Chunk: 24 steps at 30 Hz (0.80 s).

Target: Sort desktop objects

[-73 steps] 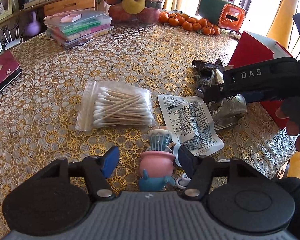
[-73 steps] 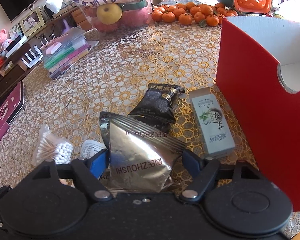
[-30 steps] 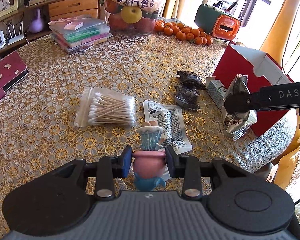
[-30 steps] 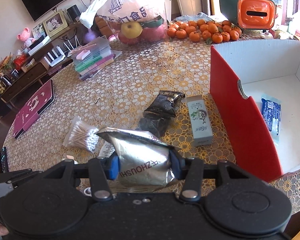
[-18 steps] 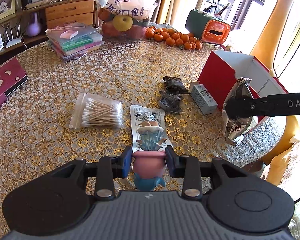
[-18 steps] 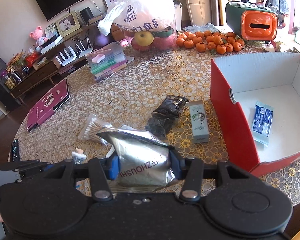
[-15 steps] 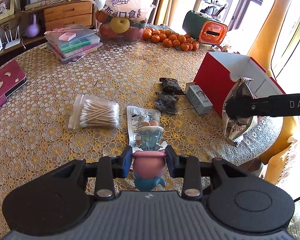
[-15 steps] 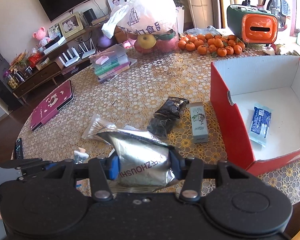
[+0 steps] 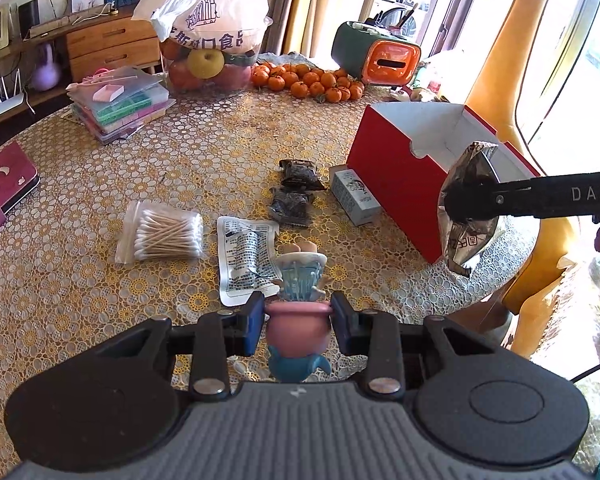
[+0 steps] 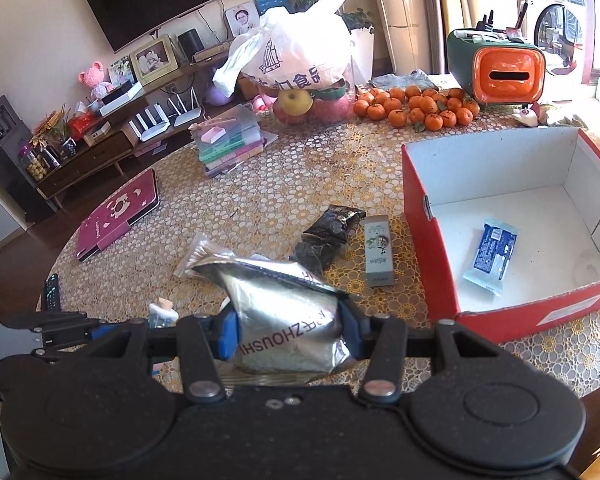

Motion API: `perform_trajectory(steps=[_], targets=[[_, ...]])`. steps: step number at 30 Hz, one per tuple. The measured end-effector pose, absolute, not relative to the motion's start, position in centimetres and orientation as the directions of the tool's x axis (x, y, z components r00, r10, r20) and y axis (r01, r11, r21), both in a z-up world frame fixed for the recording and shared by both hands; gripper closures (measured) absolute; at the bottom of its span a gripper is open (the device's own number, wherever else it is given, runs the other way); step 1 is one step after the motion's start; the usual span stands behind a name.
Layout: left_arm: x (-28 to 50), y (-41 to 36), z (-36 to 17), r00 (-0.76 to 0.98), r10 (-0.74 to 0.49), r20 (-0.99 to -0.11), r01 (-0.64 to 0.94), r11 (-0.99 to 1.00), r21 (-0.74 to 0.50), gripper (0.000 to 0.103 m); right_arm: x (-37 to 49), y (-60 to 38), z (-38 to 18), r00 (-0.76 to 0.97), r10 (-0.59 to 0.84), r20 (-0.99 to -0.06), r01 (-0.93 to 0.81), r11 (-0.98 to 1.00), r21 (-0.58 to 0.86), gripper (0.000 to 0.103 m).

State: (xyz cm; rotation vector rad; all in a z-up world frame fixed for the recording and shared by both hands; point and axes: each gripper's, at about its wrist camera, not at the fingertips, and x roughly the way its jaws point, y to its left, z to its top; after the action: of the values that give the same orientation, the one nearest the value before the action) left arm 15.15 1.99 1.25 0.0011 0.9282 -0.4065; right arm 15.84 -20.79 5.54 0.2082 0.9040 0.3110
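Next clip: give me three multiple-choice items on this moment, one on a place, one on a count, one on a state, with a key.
1. Where does the blue packet lie?
A. inside the red box
B. on the tablecloth beside the cotton swabs
C. in the left claw

2. How many dark snack packets lie on the table beside the small white carton?
A. none
B. two
C. four

3. What is the right claw doing?
A. standing open and empty
B. gripping the silver foil pouch
C. gripping the white carton

Key: 1 A, it rests on the box's white floor. 2 B, one sits behind the other left of the carton. 3 B, both pads press the pouch's sides, clear of the table.
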Motion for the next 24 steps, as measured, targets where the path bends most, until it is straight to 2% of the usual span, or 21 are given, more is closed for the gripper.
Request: perform_trajectory(steps=[24], targets=[[16.8, -5.9, 3.0, 0.489, -0.383, -0.784, 0.451, 0.88, -0.149, 0.069, 16.2, -29.4, 6.4, 0.628, 0.27, -0.73, -0.074, 0.954, 0.29, 0.054]])
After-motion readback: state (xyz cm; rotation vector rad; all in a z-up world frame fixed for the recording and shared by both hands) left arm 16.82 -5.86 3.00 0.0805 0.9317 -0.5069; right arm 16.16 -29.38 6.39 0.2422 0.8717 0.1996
